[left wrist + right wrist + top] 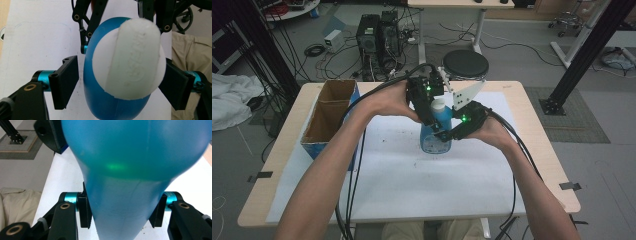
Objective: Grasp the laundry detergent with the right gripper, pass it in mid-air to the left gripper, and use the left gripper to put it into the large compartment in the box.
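Observation:
A blue bottle [435, 139] with a white cap [438, 104] stands on the white sheet [412, 185] in the middle of the table. My right gripper [446, 132] comes in from the right and is shut on the bottle's lower body; in the right gripper view both pads [83, 211] press the blue plastic [135, 157]. From above, my left gripper [433, 111] straddles the cap. In the left gripper view the cap [132, 57] sits between its jaws: the left pad [63, 82] stands clear of it, the right pad [175, 87] is at its edge.
An open cardboard box [329, 117] with a blue base sits at the table's left edge. Cables trail from both grippers across the sheet toward the front edge. On the floor beyond the table are computer towers [377, 35] and a black round stool [465, 63].

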The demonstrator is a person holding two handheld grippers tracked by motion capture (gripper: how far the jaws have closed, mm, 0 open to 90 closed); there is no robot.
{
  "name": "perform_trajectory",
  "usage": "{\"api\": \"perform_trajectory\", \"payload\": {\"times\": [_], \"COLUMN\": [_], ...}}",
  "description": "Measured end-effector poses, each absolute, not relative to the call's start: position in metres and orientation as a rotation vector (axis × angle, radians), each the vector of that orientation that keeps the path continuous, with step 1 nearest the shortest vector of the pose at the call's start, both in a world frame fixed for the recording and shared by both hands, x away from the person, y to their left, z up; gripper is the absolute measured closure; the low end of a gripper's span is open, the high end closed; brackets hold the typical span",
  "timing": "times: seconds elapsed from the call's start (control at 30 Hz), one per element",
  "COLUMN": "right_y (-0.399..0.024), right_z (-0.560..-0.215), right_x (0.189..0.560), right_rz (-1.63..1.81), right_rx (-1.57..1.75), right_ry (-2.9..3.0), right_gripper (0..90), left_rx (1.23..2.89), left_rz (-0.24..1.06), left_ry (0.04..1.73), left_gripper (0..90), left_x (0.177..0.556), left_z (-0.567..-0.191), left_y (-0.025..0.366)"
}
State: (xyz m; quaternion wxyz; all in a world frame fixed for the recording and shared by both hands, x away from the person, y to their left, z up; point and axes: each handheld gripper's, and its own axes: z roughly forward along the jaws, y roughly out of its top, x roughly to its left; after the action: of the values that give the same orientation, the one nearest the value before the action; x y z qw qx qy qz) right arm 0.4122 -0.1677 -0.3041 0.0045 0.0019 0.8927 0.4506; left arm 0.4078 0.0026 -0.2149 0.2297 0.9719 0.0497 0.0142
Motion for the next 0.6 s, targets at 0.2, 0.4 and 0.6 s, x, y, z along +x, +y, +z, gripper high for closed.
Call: {"api": "perform_trajectory", "payload": {"times": [0.2,0.4,0.6], "right_y": [-0.1674,-0.1663,-0.1656], "right_z": [-0.3047,-0.3065,-0.3075], "right_x": [0.4128,0.4135,0.4139], "right_rz": [1.421,1.409,1.417], "right_rx": [0.011,0.013,0.013], "right_ry": [2.794,2.801,2.799], "right_gripper": [47.5,47.5,47.5], "left_rx": [2.677,2.682,2.686], "left_rz": [0.039,0.036,0.036], "left_ry": [0.132,0.121,0.118], "left_gripper": [25.7,29.5,32.1], "left_x": [0.4077,0.4077,0.408], "left_z": [-0.2156,-0.2167,-0.2177], "left_y": [0.0021,0.0017,0.0024]}}
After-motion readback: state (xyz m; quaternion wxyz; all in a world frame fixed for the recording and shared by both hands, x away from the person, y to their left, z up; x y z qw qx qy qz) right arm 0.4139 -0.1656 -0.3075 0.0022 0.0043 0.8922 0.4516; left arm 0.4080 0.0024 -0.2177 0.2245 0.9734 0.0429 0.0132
